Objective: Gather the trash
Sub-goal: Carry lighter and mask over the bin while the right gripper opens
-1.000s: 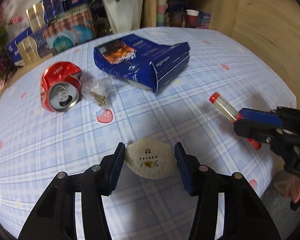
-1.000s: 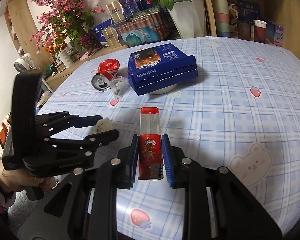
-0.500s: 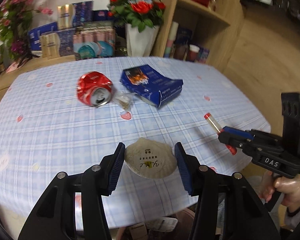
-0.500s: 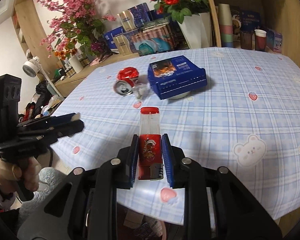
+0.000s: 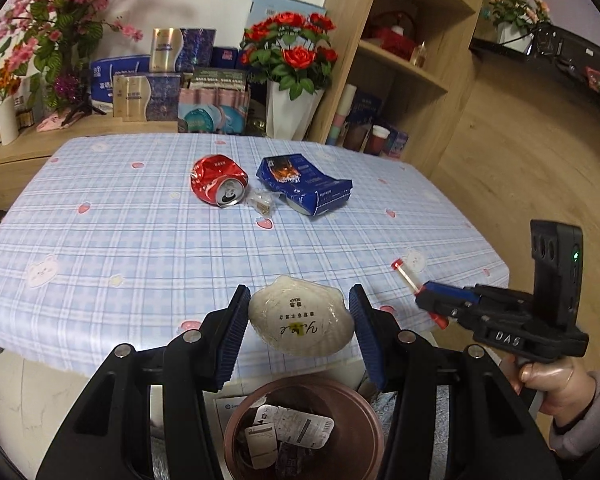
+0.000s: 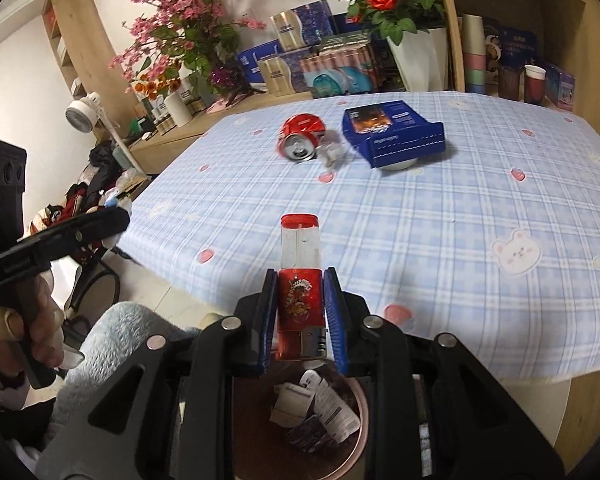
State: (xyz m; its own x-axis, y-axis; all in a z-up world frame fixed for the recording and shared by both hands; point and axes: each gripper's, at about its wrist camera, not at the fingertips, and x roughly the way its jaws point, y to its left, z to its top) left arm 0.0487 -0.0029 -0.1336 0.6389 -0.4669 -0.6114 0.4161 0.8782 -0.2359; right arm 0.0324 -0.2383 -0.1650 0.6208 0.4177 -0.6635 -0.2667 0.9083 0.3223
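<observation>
While past table [image 5: 452, 236] edge | soap [image 5: 300, 326], lighter [image 6: 300, 292] over bin [image 6: 356, 412]

Both grippers: black frames, silver screws, blue ribbed pads. Right gripper [image 5: 424, 300] body marked "DAS", green LED lit. Grey sleeve [image 5: 580, 416] at the wrist.

Wrapped soap [image 5: 301, 321] and red lighter [image 6: 300, 294] up over the brown bin [image 5: 364, 420] (paper scraps inside); crushed can [image 5: 217, 185], blue box [image 5: 306, 188] on the bench [image 5: 140, 248].

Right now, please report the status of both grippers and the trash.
Left gripper shut on soap packet; right gripper shut on red lighter. Both above brown bin. Crushed can, blue carton remain on table. Nothing in the way.
</observation>
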